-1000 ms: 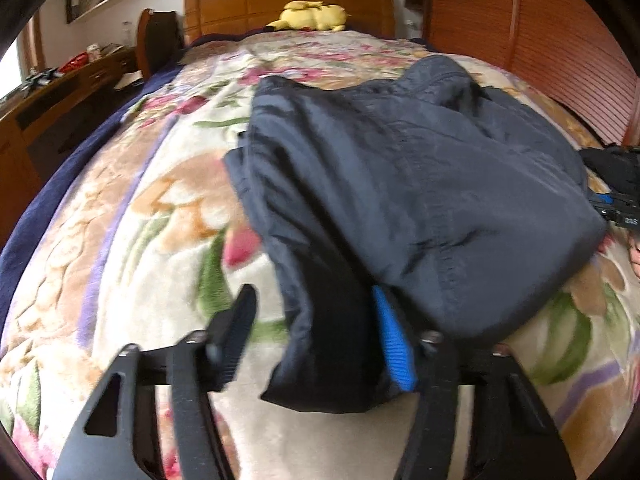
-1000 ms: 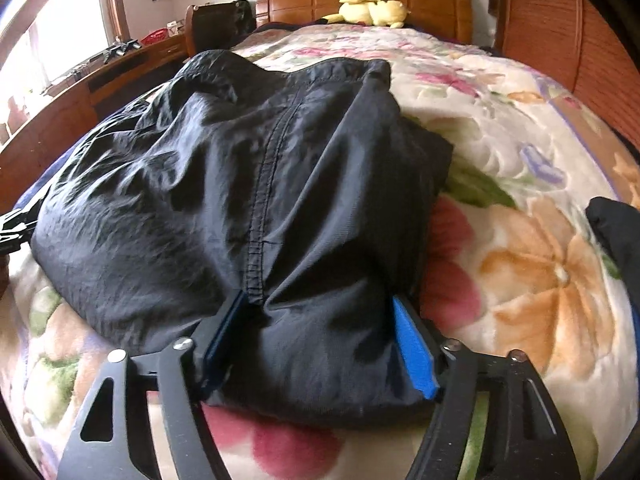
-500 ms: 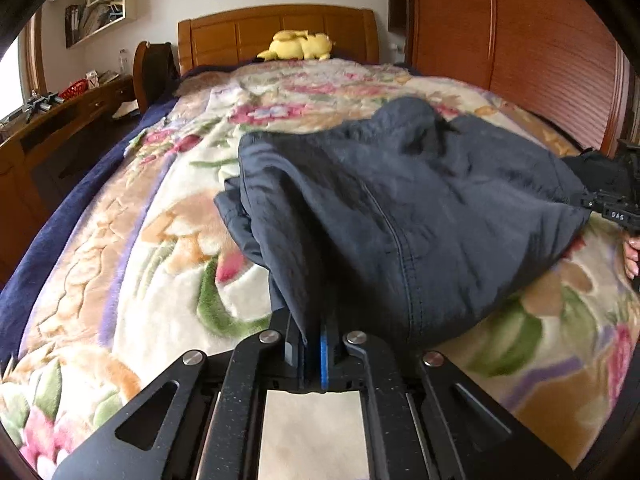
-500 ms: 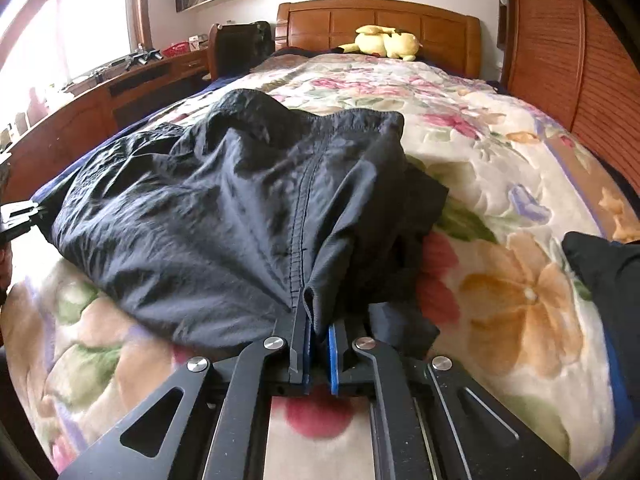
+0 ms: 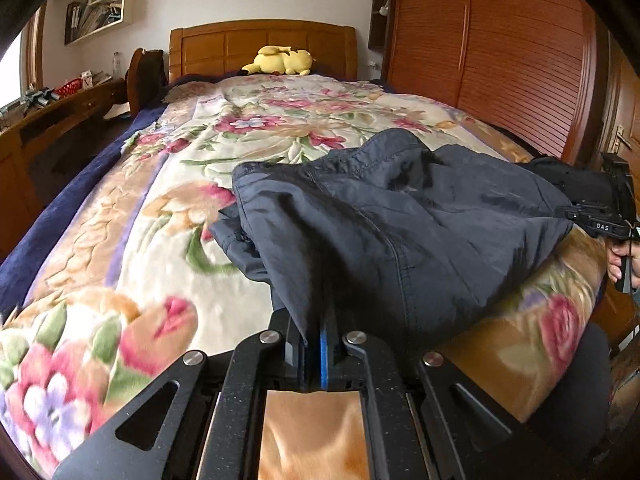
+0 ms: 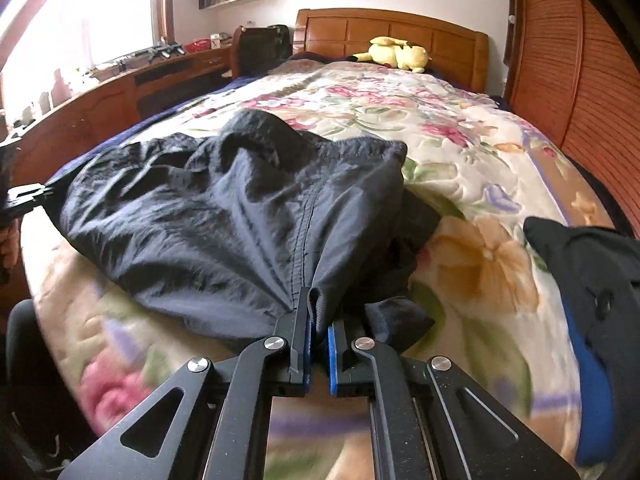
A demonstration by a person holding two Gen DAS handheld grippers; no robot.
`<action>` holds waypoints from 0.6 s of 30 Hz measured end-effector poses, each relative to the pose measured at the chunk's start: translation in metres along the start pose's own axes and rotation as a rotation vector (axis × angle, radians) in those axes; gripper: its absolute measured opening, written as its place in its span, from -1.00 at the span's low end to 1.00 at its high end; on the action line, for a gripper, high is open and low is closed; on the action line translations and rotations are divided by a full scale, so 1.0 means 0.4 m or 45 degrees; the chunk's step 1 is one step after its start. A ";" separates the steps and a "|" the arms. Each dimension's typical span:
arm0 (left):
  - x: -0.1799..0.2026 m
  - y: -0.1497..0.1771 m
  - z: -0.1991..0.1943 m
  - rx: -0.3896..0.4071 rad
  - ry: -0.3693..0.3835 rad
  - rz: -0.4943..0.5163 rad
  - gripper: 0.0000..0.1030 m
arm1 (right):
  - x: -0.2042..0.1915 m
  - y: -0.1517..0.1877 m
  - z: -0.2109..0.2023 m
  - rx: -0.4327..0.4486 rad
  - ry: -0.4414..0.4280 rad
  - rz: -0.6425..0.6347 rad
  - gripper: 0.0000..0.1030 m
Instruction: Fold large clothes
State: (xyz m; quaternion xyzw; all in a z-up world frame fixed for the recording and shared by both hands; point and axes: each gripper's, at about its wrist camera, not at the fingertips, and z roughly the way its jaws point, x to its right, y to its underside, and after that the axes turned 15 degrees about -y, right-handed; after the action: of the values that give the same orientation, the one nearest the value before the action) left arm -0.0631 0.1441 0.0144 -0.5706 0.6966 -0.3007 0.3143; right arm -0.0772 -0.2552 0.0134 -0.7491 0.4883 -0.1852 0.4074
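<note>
A: Dark navy nylon trousers (image 5: 400, 232), crumpled, lie across the near end of the bed's floral fleece blanket (image 5: 168, 184), low and centre in both views. How will they handle?

B: My guess is light, limp and a bit slick. Thin woven cloth like that sags wherever it isn't held, so take it by the hem or along a seam, with both corners at once.

A: And the tools?

B: The left tool (image 5: 314, 354) is clamped shut on a fold of the near edge; the cloth runs straight up from between its blue pads. The right tool (image 6: 319, 354) likewise pinches the edge beside the stitched seam (image 6: 304, 232), though a slit of daylight shows lower down between the pads.

A: What does each view add?

B: The left view catches the right tool's black body and a hand (image 5: 624, 256) at the right edge. The right view alone shows a second dark garment with blue lining (image 6: 588, 304) at lower right, and the bright window (image 6: 80, 20) at upper left.
</note>
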 end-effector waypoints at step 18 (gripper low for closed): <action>0.032 0.010 -0.061 0.023 -0.148 -0.002 -0.05 | -0.032 0.077 -0.018 0.032 0.118 0.051 -0.39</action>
State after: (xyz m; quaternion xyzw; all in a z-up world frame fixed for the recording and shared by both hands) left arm -0.0867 0.1335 0.0252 -0.5848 0.6740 -0.2737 0.3591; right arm -0.1058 -0.2528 -0.0050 -0.7247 0.5191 -0.2177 0.3974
